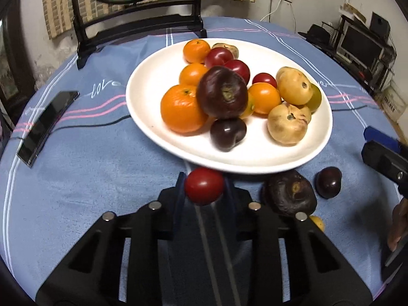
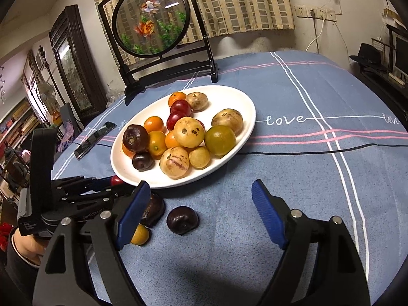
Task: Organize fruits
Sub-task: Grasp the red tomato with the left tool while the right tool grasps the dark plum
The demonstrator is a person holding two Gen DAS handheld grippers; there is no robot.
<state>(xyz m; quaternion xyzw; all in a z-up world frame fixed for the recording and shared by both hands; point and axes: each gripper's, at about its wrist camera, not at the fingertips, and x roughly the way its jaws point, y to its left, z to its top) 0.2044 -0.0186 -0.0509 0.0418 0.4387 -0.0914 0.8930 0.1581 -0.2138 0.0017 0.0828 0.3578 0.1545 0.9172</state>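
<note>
You are pinching a small red plum point(image 1: 204, 189) in the left gripper point(image 1: 204, 191) just short of the white plate point(image 1: 142, 117), keeping the right gripper point(image 2: 201, 209) spread and empty, while three fruits are lying loose on the tablecloth point(image 2: 293, 178) and most are sitting plated.

1. The word "love" in white cursive script is embroidered on the blue tablecloth point(image 2: 318, 97) covering the tabletop, to the right of the white plate point(image 2: 244, 132).
2. A second "love" sits at the cloth's far right edge, partly cut off.
3. White lettering beginning "GenRobot" is printed on the black body of the left gripper point(image 2: 119, 179); the rest is unreadable.
4. A small white label on that gripper's handle is too tiny to read.
</note>
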